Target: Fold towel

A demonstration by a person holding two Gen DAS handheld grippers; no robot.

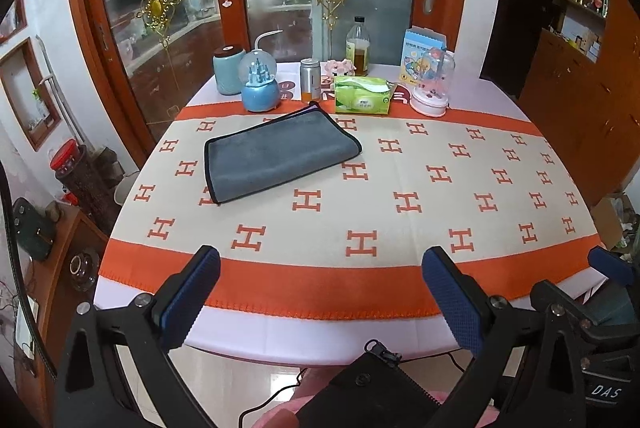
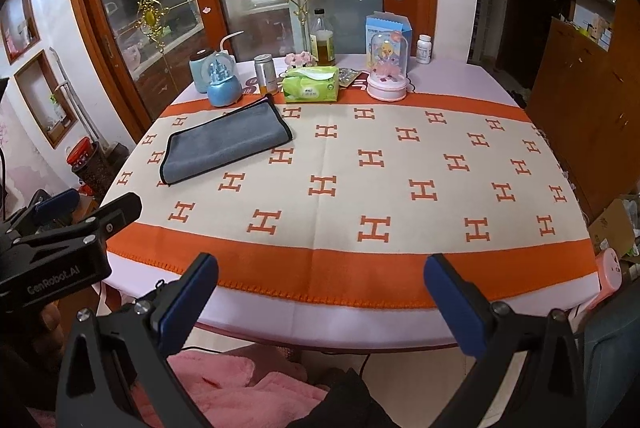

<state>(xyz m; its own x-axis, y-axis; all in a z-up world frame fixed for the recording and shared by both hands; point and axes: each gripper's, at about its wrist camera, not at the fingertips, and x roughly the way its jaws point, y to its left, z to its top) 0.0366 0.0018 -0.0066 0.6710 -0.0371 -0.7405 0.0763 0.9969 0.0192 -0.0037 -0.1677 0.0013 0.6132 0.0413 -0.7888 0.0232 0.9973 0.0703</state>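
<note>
A grey towel with a black hem (image 1: 276, 150) lies folded flat on the far left part of the table; it also shows in the right wrist view (image 2: 226, 144). My left gripper (image 1: 320, 268) is open and empty, held above the near table edge, well short of the towel. My right gripper (image 2: 322, 276) is open and empty, also over the near edge, to the right of the left one. The left gripper's body shows at the left of the right wrist view (image 2: 72, 228).
The table carries an orange and beige cloth with H marks (image 1: 400, 196). Along the far edge stand a snow globe (image 1: 259, 86), a metal can (image 1: 311, 78), a green tissue pack (image 1: 362, 95), a bottle (image 1: 357, 46), a dome toy (image 1: 432, 84) and a box (image 1: 420, 52).
</note>
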